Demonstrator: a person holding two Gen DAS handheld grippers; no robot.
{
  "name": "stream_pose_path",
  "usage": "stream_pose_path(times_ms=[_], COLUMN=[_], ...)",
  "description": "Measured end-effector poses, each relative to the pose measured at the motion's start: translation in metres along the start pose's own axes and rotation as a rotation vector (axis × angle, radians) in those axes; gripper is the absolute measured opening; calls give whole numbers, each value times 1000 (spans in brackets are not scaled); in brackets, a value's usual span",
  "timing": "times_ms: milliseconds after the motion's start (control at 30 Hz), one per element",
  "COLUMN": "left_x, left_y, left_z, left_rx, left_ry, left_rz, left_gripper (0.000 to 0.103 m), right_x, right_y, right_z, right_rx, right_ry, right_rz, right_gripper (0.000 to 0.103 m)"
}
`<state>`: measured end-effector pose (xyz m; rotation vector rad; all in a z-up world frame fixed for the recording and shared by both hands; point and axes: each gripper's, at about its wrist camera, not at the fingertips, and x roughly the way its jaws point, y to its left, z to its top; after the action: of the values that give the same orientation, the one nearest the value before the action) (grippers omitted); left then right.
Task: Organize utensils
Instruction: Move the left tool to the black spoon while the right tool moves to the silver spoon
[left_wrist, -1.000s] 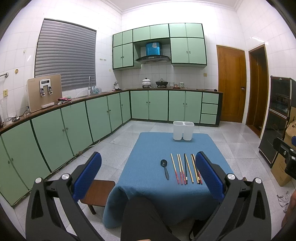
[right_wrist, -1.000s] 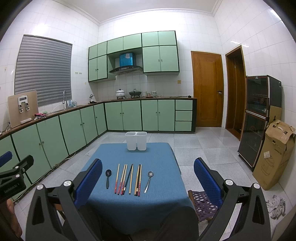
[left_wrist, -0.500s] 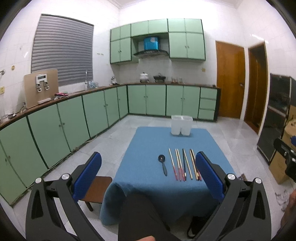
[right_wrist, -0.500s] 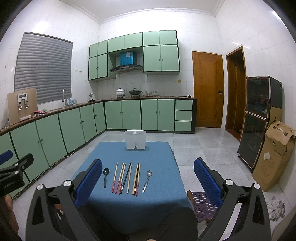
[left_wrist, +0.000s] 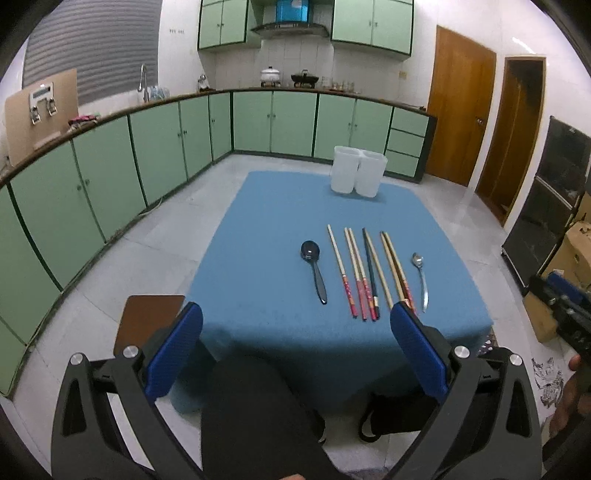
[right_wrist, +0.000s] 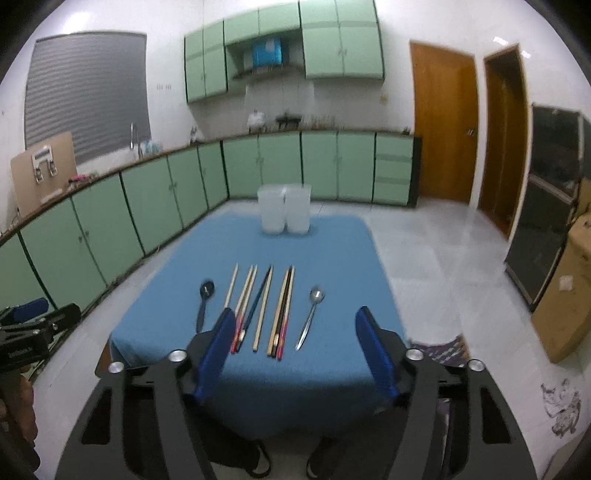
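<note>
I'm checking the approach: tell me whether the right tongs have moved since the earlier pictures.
Yes. The right tongs have come forward and down toward the blue table: its utensils and white holders now loom larger. Their jaws are closing, nothing between them.

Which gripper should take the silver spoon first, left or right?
Right, probably. In its own view the silver spoon lies straight ahead between the closing, empty jaws of the right gripper. The left gripper, jaws open, faces the black spoon instead.
</note>
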<state>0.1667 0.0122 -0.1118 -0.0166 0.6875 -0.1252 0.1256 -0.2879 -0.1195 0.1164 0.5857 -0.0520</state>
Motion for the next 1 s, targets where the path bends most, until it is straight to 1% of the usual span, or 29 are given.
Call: stream_pose_path(times_ms=[100, 167, 233, 333, 400, 467, 600, 700, 800, 900, 1000], left_x=[37, 57, 84, 113, 132, 149, 186, 207, 217, 234, 245], left_y=[6, 8, 7, 1, -6, -12, -19, -24, -26, -26, -27], left_z=[0, 1, 2, 5, 8, 7, -4, -12, -17, -18, -24], left_rx=[-61, -91, -101, -64, -20, 11, 41, 56, 69, 65, 62], left_ry=[-17, 13, 62, 99, 113, 127, 202, 240, 254, 271, 287], left_rz=[-20, -27, -32, 3, 7, 19, 17, 23, 42, 46, 50], left_gripper=[98, 98, 98, 98, 98, 98, 98, 98, 98, 98, 99], right_x=[49, 78, 100, 129, 148, 163, 182, 192, 198, 201, 202], right_y=[-7, -8, -6, -8, -9, -11, -11, -13, -13, -13, -11], right_z=[-11, -18, -24, -37, -41, -46, -51, -56, -57, -56, -56], right_rx=[33, 52, 44, 62, 65, 81, 83, 79, 56, 28, -31], right_ry=[89, 132, 148, 187, 207, 227, 247, 262, 253, 242, 223], right_rz=[18, 32, 17, 24, 19, 24, 30, 26, 24, 23, 12], right_gripper=[55, 52, 51, 45, 40, 37, 36, 35, 34, 34, 32])
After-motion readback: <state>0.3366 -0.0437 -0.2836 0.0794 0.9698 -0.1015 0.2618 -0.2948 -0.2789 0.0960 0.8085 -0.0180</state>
